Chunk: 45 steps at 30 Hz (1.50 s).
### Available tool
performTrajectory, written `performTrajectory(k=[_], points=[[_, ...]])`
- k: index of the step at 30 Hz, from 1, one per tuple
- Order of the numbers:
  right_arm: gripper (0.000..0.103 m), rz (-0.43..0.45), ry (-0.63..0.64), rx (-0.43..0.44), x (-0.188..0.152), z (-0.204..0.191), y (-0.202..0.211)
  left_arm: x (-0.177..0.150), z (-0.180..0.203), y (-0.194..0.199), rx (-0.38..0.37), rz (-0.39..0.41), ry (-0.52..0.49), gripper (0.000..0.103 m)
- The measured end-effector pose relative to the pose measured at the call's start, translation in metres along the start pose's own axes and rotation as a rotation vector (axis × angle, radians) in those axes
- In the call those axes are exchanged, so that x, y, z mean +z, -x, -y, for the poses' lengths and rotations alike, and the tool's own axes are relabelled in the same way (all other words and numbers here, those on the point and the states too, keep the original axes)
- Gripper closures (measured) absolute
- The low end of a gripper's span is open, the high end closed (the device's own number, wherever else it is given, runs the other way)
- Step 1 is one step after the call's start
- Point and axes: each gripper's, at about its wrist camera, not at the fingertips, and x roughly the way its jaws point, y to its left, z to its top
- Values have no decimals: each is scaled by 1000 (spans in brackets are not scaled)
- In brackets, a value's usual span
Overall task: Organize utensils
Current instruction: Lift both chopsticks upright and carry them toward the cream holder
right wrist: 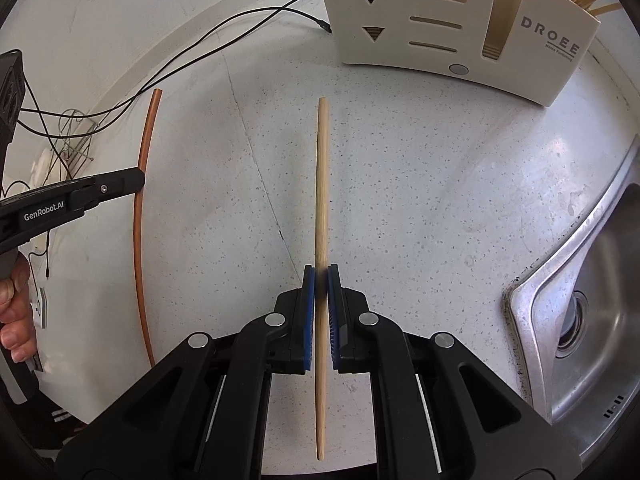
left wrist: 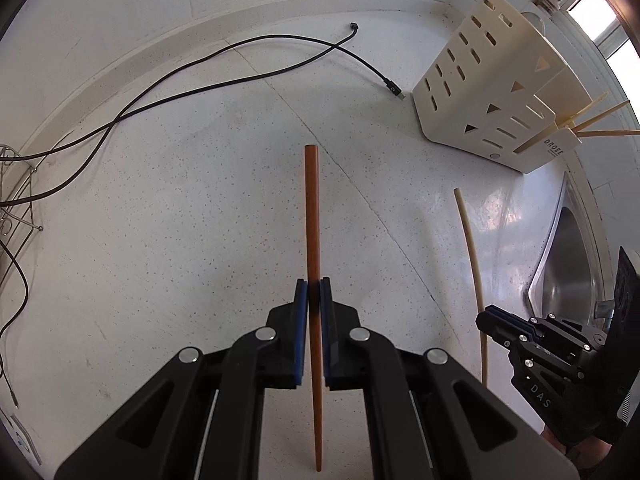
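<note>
Standing on the counter (right wrist: 400,184), the cream holder (right wrist: 420,28) contains pale chopsticks (left wrist: 596,120).

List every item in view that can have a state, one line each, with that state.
left gripper: shut on the brown chopstick
brown chopstick: clamped, held off the counter
right gripper: shut on the light chopstick
light chopstick: clamped, held off the counter
utensil holder: upright on the counter, chopsticks already in its end pocket
black cable: unplugged end lying loose
sink: no dishes in the part that shows
</note>
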Motion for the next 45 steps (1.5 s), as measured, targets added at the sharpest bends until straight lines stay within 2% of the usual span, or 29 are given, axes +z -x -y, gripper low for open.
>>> performTrajectory(k=[5, 17, 33, 45], points=[[97, 58, 3, 19, 1, 6, 20, 4, 12, 9, -10, 40, -9, 97], [97, 119, -21, 12, 7, 18, 52, 17, 21, 38, -65, 136, -16, 97], [97, 226, 10, -4, 4, 4, 85, 17, 31, 71, -98, 245, -37, 97], [97, 263, 16, -20, 5, -4, 94, 21, 31, 93, -113, 312, -43, 97]])
